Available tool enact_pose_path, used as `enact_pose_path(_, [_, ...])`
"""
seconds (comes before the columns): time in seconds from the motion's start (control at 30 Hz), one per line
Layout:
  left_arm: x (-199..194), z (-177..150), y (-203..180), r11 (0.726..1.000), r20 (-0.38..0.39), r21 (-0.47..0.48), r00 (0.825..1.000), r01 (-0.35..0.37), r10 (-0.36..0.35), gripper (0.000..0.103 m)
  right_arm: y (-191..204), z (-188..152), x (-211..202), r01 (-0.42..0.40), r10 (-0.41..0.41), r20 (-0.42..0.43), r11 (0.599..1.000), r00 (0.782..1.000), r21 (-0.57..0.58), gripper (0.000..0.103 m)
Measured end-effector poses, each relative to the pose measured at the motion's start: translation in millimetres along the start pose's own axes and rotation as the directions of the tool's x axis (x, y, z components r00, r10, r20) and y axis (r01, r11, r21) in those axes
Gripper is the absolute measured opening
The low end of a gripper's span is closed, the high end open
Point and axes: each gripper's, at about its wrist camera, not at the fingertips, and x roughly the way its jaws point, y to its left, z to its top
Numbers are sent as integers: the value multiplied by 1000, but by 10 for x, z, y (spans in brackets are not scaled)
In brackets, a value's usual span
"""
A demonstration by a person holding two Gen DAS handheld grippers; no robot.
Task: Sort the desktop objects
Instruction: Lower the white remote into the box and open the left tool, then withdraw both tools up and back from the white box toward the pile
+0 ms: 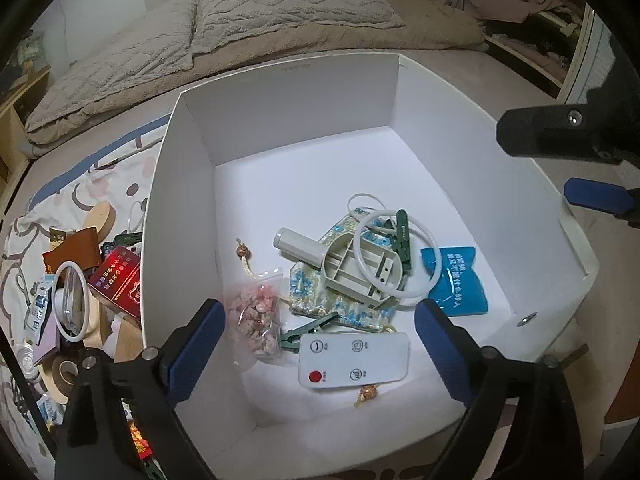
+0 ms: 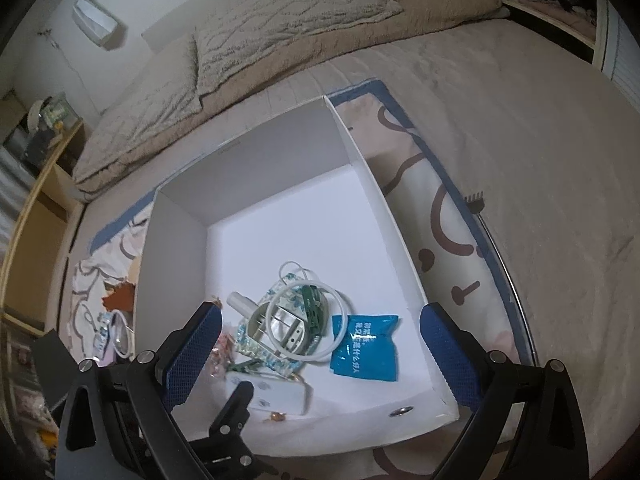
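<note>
While hovering over white box (image 1: 280,128), left gripper (image 1: 320,344) spread wide, nothing between pads, white remote (image 1: 354,360) lying flat on box floor right under the gap. Right gripper (image 2: 320,348) also wide, empty, over the same box from the other side. Inside box, clustered near front: remote, clear bag of pink bits (image 1: 254,312) just left of it, green clip (image 1: 308,330) touching remote's upper left corner, floral pouch (image 1: 340,300) under a beige plastic part (image 1: 360,270), white ring (image 1: 394,254) lying across that part, second green clip (image 1: 402,240) through the ring, blue packet (image 1: 456,280) to the right, apart from remote. Still unsorted on the patterned cloth (image 1: 80,200) left of box: red box (image 1: 118,284), brown leather piece (image 1: 74,252), another white ring (image 1: 72,304), tape roll (image 1: 64,372), wooden piece (image 1: 100,216). Whole setup on a bed (image 2: 520,160), pillows (image 1: 280,8) behind.
</note>
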Motion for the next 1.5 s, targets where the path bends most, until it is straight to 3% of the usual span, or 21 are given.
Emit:
enact_pose_path(0.33, [-149, -59, 2, 1000, 52, 16, 999, 16, -16, 103, 22, -95, -182, -44, 48, 103, 998, 994, -42, 99])
enact_pose_path(0.53, [-274, -111, 11, 999, 91, 36, 996, 7, -11, 103, 115, -218, -300, 33, -8, 178, 990, 984, -134, 103])
enact_pose_path(0.83, [-550, -162, 135, 999, 139, 30, 990, 25, -29, 103, 249, -377, -429, 72, -25, 236, 978, 972, -194, 103])
enact_pose_path(1.13, [-889, -235, 423, 1000, 215, 9, 976, 28, -29, 103, 451, -523, -669, 40, 34, 325, 975, 945, -219, 103])
enact_pose_path(1.5, [-1355, -348, 858, 1000, 330, -21, 944, 17, -10, 103, 579, -706, -891, 19, 80, 403, 972, 912, -234, 103])
